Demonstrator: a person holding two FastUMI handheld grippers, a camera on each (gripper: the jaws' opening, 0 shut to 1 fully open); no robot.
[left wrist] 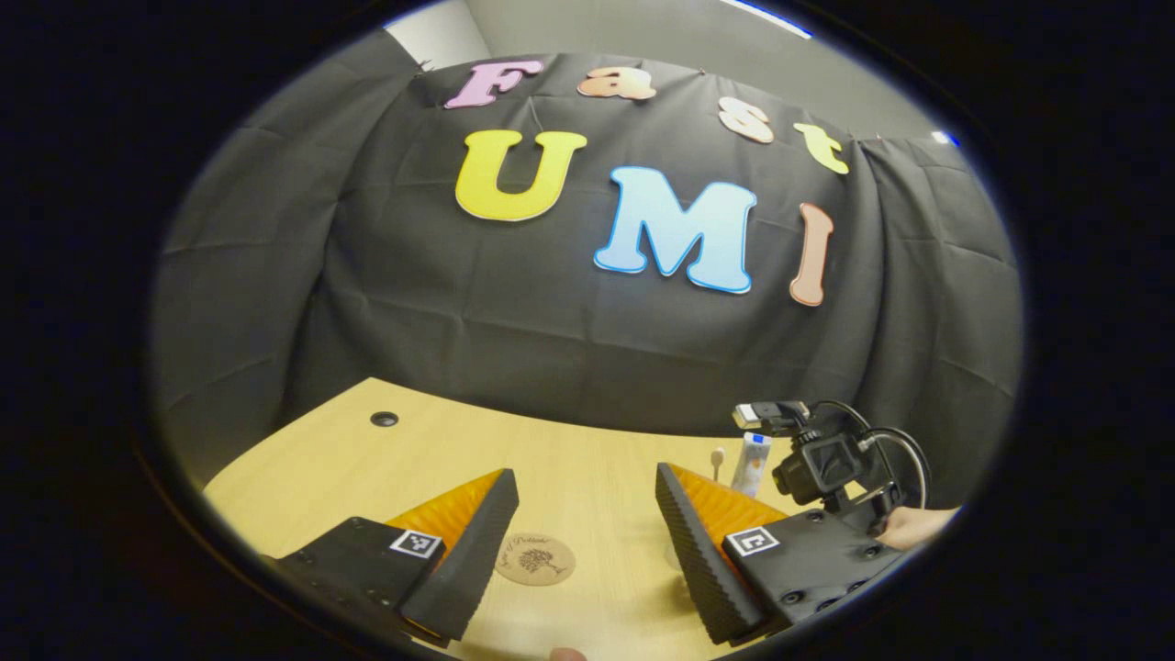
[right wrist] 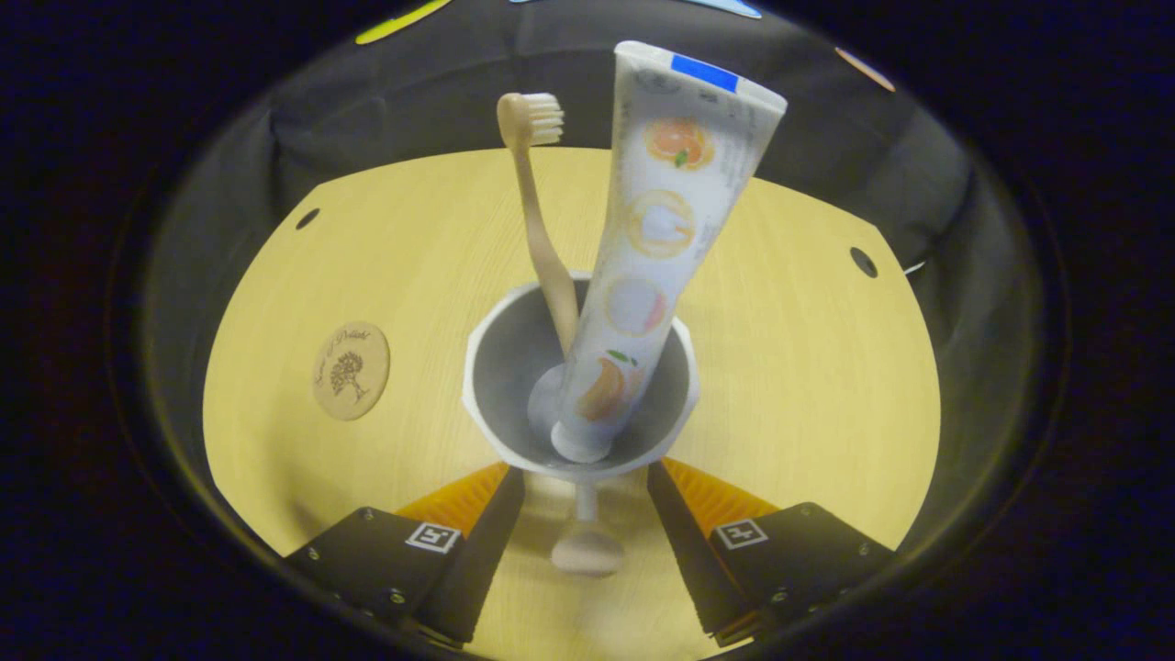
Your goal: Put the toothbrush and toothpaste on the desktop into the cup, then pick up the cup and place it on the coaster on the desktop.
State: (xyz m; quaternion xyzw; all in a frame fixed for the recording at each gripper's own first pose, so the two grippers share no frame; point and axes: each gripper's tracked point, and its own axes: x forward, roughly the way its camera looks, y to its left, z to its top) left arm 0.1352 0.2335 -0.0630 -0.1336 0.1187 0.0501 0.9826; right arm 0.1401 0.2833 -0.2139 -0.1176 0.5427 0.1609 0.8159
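Note:
A pale cup (right wrist: 500, 367) stands on the wooden desktop (right wrist: 808, 367), seen from above in the right gripper view. A beige toothbrush (right wrist: 537, 220) and a white toothpaste tube (right wrist: 665, 220) with fruit pictures stand upright in it, leaning on the rim. My right gripper (right wrist: 585, 482) is open, one finger on each side of the cup's lower body; whether they touch it I cannot tell. A round brown coaster (right wrist: 351, 370) lies to the left of the cup. In the left gripper view my left gripper (left wrist: 583, 477) hangs open above the coaster (left wrist: 534, 558), holding nothing.
In the left gripper view the right gripper's body (left wrist: 826, 468) and a hand (left wrist: 918, 525) are at the right, with the tube's top (left wrist: 753, 464) and brush head (left wrist: 718, 454) beside them. Cable holes (right wrist: 863, 262) mark the desktop's far corners. Black cloth closes the back.

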